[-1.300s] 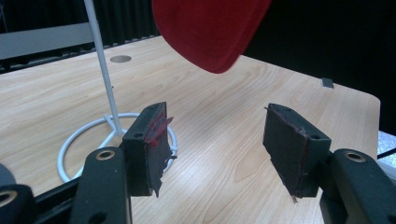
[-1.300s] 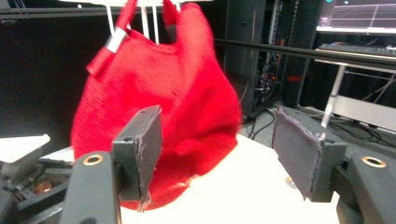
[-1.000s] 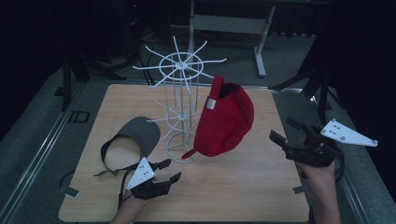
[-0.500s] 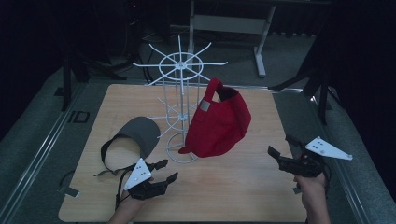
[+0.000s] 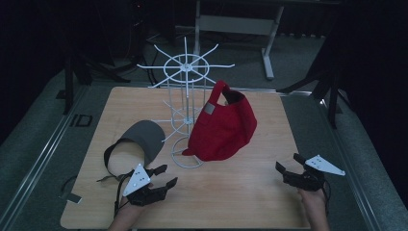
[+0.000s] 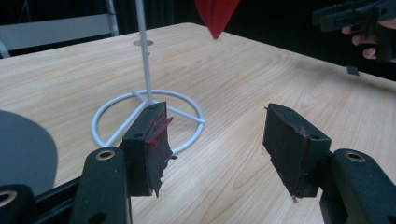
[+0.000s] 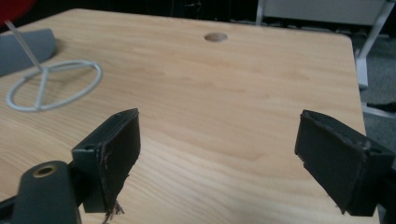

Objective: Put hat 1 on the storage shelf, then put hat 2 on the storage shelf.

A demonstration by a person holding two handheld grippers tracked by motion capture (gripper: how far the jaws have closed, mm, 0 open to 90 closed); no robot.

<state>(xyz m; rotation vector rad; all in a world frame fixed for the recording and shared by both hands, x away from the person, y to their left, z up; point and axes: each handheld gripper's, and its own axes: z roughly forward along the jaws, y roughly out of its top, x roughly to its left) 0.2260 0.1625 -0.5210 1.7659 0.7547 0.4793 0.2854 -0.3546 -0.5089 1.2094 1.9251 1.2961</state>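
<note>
Now, right hand-held gripper (image 5: 287, 169) wide open, empty, left hand-held gripper (image 5: 165, 175) likewise.

Red cap (image 5: 223, 126), grey visor (image 5: 144, 137), white wire rack (image 5: 185, 96), light woodgrain table (image 5: 240, 192), black grippers

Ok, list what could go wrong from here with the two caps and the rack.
The red cap hangs from one arm of the white wire rack, well off to one side; a nudge might swing it off or tip the light rack. The grey cap lies right beside the left gripper, whose open jaws could snag its strap.
</note>
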